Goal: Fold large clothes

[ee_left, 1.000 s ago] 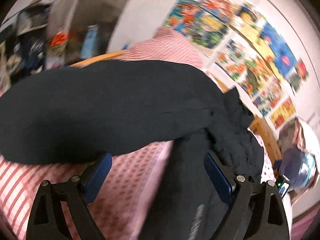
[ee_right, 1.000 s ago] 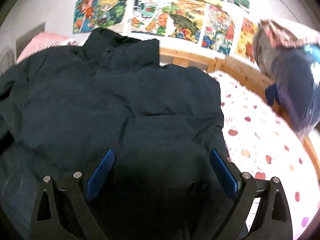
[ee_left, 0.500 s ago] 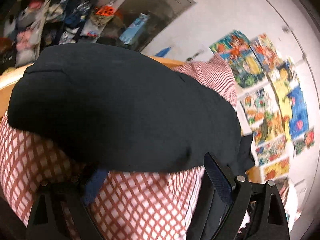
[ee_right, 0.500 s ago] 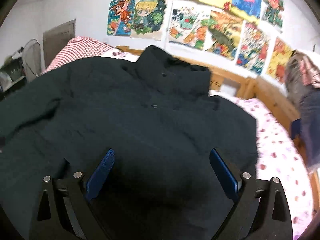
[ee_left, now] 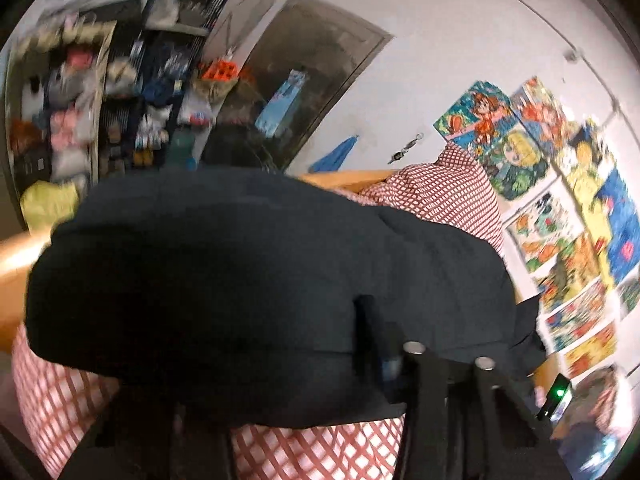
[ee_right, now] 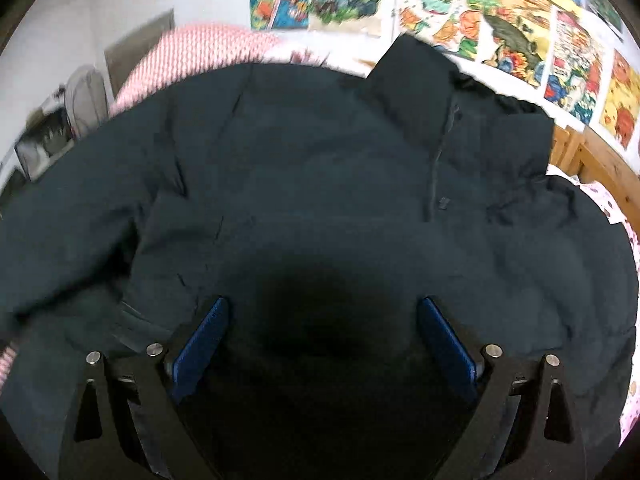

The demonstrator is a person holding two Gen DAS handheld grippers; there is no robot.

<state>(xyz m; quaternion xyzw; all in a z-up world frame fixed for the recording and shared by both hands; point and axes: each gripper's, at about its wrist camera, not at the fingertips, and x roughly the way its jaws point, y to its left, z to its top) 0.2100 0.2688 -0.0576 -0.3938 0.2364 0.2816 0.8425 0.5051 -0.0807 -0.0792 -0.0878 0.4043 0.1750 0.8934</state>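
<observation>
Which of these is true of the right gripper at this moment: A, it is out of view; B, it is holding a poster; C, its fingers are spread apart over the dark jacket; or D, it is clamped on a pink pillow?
C: the right gripper shows both blue fingers set wide apart, with the dark jacket lying between and beyond them.

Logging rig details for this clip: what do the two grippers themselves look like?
Right gripper: black angular frame, two fingers faced with ribbed blue pads, and round silver bolt heads along the arms. Left gripper: the same black frame with silver bolts; its pads are mostly buried in the dark jacket, with only a hint of blue showing. No cables, markings or sleeves are visible.
</observation>
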